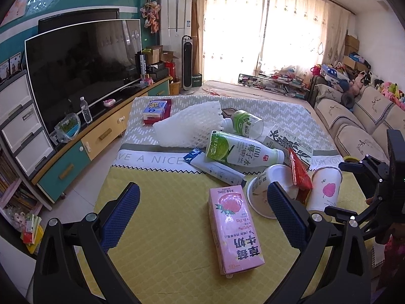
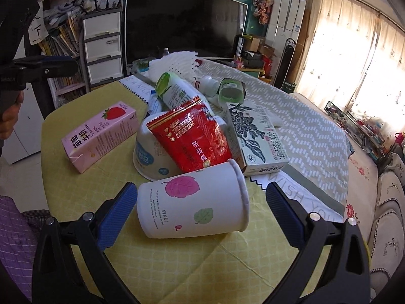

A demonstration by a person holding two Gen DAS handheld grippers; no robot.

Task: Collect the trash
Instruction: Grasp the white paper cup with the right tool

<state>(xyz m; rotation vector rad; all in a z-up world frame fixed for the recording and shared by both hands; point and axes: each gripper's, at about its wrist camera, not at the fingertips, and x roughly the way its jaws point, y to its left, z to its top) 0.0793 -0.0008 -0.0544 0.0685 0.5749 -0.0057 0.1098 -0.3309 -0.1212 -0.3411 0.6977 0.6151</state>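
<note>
Both tongs are spread wide and nothing is held. Left tongs (image 1: 203, 215) are poised over one pink strawberry milk carton (image 1: 234, 229), lying flat near the front edge of the bench (image 1: 152, 202). Right tongs (image 2: 201, 211) are set either side of one white paper cup (image 2: 193, 202) with leaf prints, tipped on its side; whether the pads touch it cannot be told. Behind the cup, one red foil packet (image 2: 195, 134) is propped on one overturned paper bowl (image 2: 149, 152). One flat box with black leaf print (image 2: 255, 136) lies just beside the packet. Two green-labelled bottles are counted further back: one coconut water bottle (image 1: 240, 150) and one smaller bottle (image 1: 246, 122). One white foam net (image 1: 188, 125) lies toward the far side.
</note>
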